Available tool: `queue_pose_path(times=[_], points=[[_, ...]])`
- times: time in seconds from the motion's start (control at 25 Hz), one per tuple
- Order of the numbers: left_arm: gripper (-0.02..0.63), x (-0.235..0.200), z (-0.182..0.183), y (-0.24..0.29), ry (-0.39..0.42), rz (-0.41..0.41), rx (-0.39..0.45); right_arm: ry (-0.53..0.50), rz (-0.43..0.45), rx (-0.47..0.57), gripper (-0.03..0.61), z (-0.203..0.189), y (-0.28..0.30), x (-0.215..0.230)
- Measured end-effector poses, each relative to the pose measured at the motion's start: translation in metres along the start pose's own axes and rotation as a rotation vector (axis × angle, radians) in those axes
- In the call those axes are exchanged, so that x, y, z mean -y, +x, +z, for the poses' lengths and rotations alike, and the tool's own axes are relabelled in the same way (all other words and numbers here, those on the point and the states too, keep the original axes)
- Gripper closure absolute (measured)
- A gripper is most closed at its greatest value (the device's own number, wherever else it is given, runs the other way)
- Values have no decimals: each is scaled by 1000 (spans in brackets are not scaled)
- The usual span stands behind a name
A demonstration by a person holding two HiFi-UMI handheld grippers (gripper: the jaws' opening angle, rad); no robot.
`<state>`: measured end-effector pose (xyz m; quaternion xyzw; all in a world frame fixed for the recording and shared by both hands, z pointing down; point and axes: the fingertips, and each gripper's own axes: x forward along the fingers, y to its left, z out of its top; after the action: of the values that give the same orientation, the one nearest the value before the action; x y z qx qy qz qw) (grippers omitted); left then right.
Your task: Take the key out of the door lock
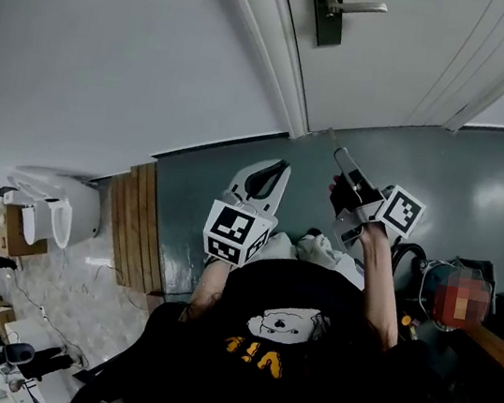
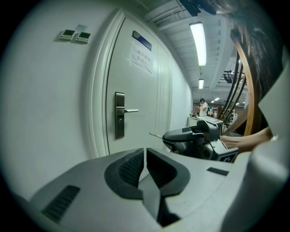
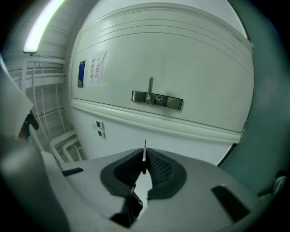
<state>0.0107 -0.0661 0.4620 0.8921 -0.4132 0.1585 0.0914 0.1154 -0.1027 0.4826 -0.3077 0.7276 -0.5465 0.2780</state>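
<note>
pinching the key [image 3: 145, 146] between its tips, blade poking ahead, the right gripper [image 3: 145, 155] faces the door lock [image 3: 157, 99]; key head hidden; left gripper [image 2: 145, 152] closed, empty.

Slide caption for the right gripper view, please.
Right gripper shut on the key, blade pointing toward the lock plate on the door, clear of it.

The place looks like a corridor in an office or laboratory building. A white panelled door [image 2: 136, 86] carries a brushed-steel lock plate with lever handle [image 2: 119, 120], a taped paper notice [image 2: 141, 58] and a small blue sign [image 2: 142, 40]. Long fluorescent ceiling lights [image 2: 199, 43] run above, and a glossy grey-green floor [image 1: 484, 176] lies below.
</note>
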Motion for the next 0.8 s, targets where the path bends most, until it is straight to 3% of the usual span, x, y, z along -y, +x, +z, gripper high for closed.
queue_pose_path(times=[0.36, 0.8], points=[[604, -14, -12, -14, -21, 5, -22, -60, -23, -33, 558, -21, 12, -6], [604, -49, -31, -67, -54, 2, 8, -159, -80, -111, 558, -92, 37, -31]])
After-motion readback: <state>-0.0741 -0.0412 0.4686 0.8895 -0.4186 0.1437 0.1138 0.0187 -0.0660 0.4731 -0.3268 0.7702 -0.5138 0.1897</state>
